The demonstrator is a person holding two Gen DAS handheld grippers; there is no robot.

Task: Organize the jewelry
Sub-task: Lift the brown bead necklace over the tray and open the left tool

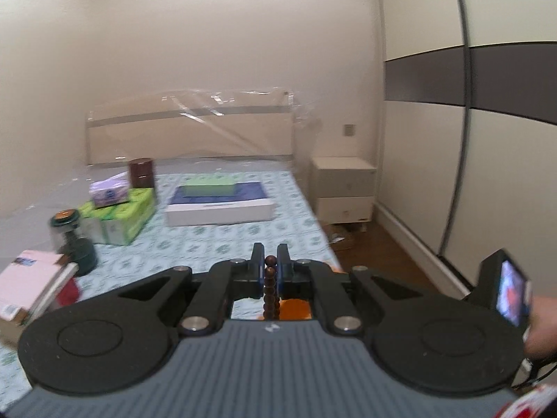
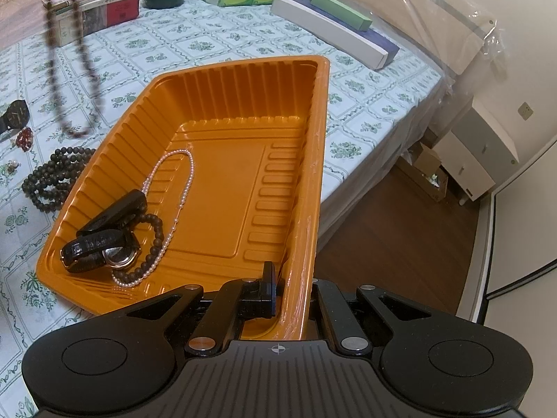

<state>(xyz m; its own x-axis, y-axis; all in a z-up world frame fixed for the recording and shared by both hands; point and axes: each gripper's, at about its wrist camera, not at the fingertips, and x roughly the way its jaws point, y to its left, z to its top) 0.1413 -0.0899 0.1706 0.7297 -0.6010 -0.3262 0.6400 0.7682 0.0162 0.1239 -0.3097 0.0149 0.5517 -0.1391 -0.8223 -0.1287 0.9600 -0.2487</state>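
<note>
A long brown bead necklace (image 2: pixel 66 52) hangs in the air at the far left of the orange tray (image 2: pixel 222 188), its lowest loop above the bedsheet, just left of the tray's far-left rim. The left claw (image 1: pixel 271 271) is pinched narrow on the top beads of that strand. The right claw (image 2: pixel 292 289) is clamped on the tray's near right wall, one finger inside and one outside, steadying it on the bed (image 2: pixel 365 104).

Already in the tray lie a pearl necklace (image 2: pixel 174 191), a black-strapped wristwatch (image 2: pixel 104 247) and a dark bead bracelet (image 2: pixel 153 244). On the sheet to the left, a coil of dark beads (image 2: pixel 52 181), a red bead bracelet (image 2: pixel 24 137) and a black watch (image 2: pixel 14 115) remain outside.

The step in hand appears to be carrying the hanging strand to the tray. The next move calls for shifting it right until its swinging lower loop clears the rim, lowering it so the beads pool inside, then releasing.
</note>
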